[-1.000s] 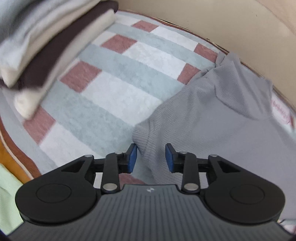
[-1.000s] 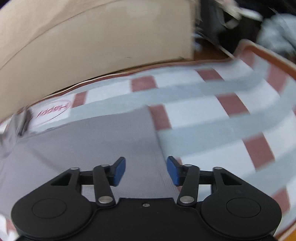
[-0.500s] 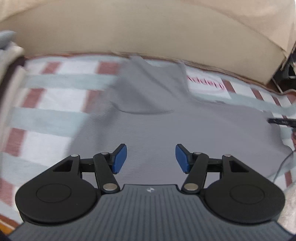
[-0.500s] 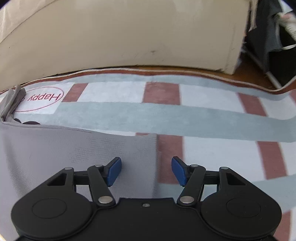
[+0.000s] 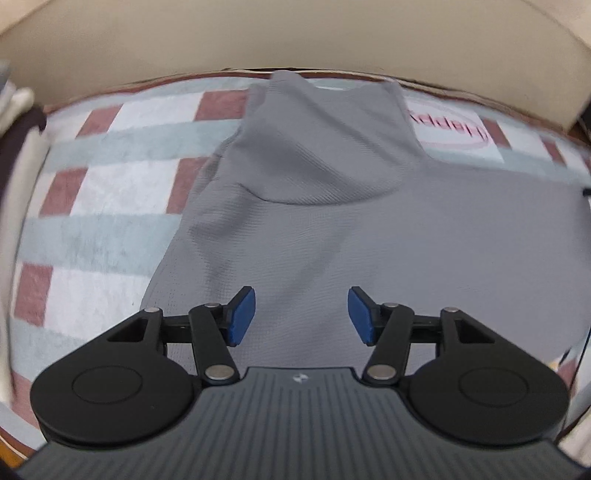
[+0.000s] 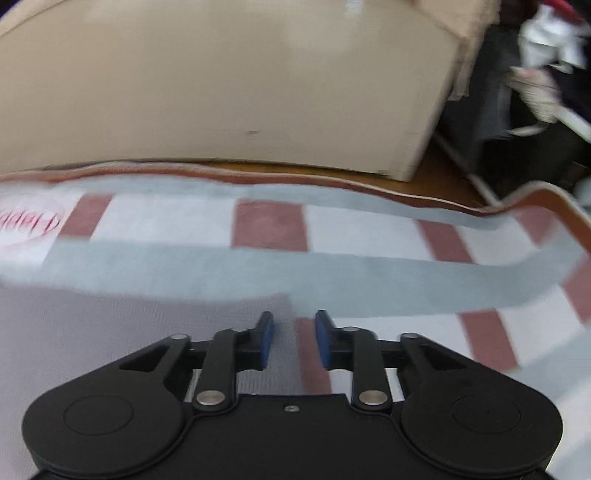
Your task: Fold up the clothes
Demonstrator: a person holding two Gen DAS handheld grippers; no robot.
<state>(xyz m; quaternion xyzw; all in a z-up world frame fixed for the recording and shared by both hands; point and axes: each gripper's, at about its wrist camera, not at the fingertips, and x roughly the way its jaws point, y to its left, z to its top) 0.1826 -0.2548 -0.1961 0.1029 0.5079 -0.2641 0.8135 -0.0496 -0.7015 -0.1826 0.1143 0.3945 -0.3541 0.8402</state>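
Grey knit garment (image 5: pixel 332 221) lay spread flat on a checked blanket (image 5: pixel 103 184) in pale blue, white and brick red, with one part folded back over the body at the far end, near a beige upholstered base (image 5: pixel 295 33). Left gripper (image 5: pixel 301 315) hung over the near part of the garment, blue pads wide apart, nothing between them, not gripping the cloth. Right gripper (image 6: pixel 293 341) sat at the garment's corner (image 6: pixel 273 306): jaws closing, gap narrow, the cloth's edge running under the left pad, red blanket square showing in the gap; couldn't tell if the pads had caught the fabric yet, no pinch visible. A pink-lettered oval print (image 5: pixel 448 129) on the blanket sat just beside the folded part. Stack of folded clothes (image 5: pixel 18 122) at far left of the left view, blurred. Dark clutter (image 6: pixel 535 74) beyond the blanket's brown border in the right view.
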